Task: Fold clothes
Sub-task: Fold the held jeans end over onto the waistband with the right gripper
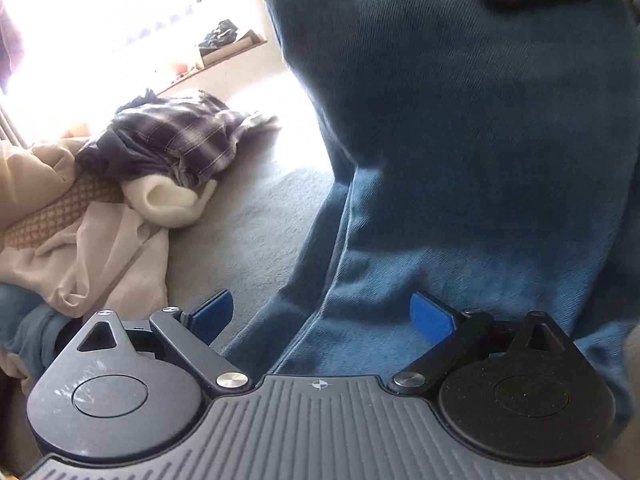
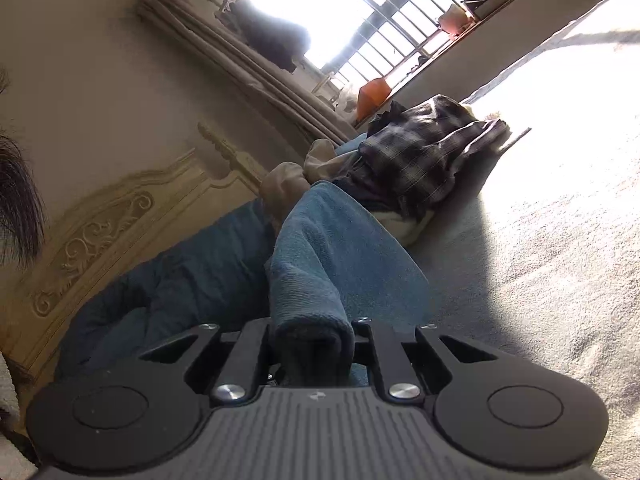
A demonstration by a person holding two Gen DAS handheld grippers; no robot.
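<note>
The blue garment [image 1: 460,140] hangs over the grey bed [image 1: 240,216], its top cut off. The right gripper [image 2: 312,344] pinches a fold of it, pads hidden. The left gripper [image 1: 320,316] gapes wide, gripping nothing. Glare washes out the window [image 2: 360,20]; no readable writing.

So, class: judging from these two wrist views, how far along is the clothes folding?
Done: nothing looks folded yet.
In hand: the right gripper is clamped on a bunched edge of the blue garment, lifting it; the left gripper is open beside the cloth, gripping nothing.
Left: folding that garment, then the heap with the plaid shirt and beige clothes.
</note>
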